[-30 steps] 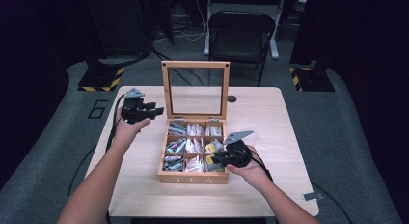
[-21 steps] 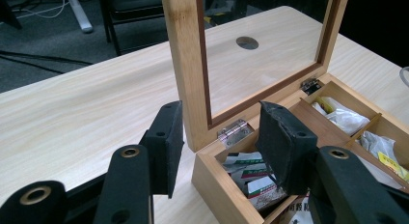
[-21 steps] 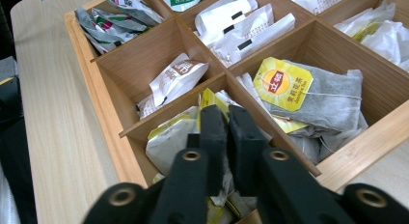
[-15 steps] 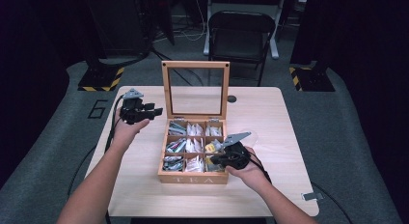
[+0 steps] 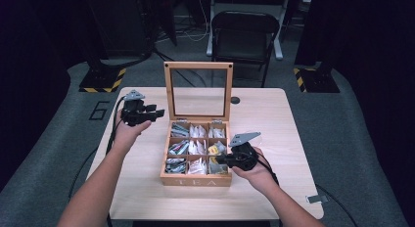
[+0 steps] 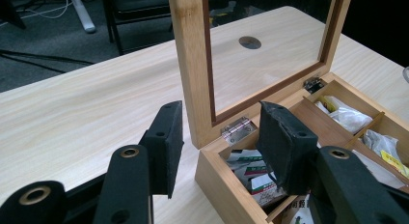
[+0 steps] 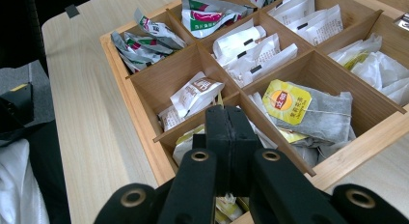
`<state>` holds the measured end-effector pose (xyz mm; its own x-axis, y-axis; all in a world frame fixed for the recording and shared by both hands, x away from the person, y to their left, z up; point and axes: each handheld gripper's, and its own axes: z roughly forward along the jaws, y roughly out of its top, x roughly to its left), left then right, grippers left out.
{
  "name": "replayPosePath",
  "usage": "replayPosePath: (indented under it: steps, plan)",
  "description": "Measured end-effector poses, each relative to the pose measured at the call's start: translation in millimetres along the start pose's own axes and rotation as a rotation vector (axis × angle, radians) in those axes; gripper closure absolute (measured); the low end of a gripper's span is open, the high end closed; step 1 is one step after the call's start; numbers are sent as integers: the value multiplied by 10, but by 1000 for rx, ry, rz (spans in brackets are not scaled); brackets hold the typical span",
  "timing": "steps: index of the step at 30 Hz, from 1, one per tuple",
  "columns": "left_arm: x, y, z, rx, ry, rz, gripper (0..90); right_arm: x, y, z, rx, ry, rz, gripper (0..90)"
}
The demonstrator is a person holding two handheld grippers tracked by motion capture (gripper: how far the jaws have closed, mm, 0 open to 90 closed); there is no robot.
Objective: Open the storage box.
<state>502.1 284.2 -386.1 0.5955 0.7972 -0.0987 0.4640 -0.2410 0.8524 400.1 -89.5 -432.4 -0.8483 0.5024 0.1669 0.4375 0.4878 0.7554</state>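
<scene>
On a pale wooden table (image 5: pixel 274 119), seen from above, stands a wooden tea box (image 5: pixel 196 177) with nine compartments of tea bags and its glass lid (image 5: pixel 197 91) raised upright. The left gripper (image 5: pixel 157 112) hovers just beside the lid's left edge, its jaws partly open with nothing between them. The right gripper (image 5: pixel 221 159) is at the box's right side, its jaws reaching in over the near right compartment.

In the left gripper view, the two black jaws stand apart and empty. The lid's wooden frame (image 6: pixel 195 64) rises just beyond the gap between them; the left jaw is over bare table, the right jaw over the box's back corner compartment, where green and white tea bags (image 6: pixel 251 173) lie. Neither pad touches the lid.

In the right gripper view, the jaws are pressed together, closed tight, having just been closing. Their tips sit over the divider at the box's near edge. Whether anything thin is pinched between them cannot be told. A tea bag with a yellow tag (image 7: pixel 286 102) lies just right of the jaws, a brown and white packet (image 7: pixel 197 94) just beyond them.
</scene>
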Motion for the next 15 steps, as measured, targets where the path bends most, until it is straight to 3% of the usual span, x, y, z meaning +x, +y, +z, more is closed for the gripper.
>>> replayPosePath:
  steps: [4, 10, 15]
  plan:
    - [5, 2, -11, 1, 0, 1, 516, 3, -20, 11, 9, 14, -4, 900]
    - [12, 2, -23, -2, 2, -1, 514, 24, -68, 77, 64, 12, -19, 882]
    - [27, 0, -36, -5, 7, -4, 514, -14, -92, 112, 67, -11, 3, 758]
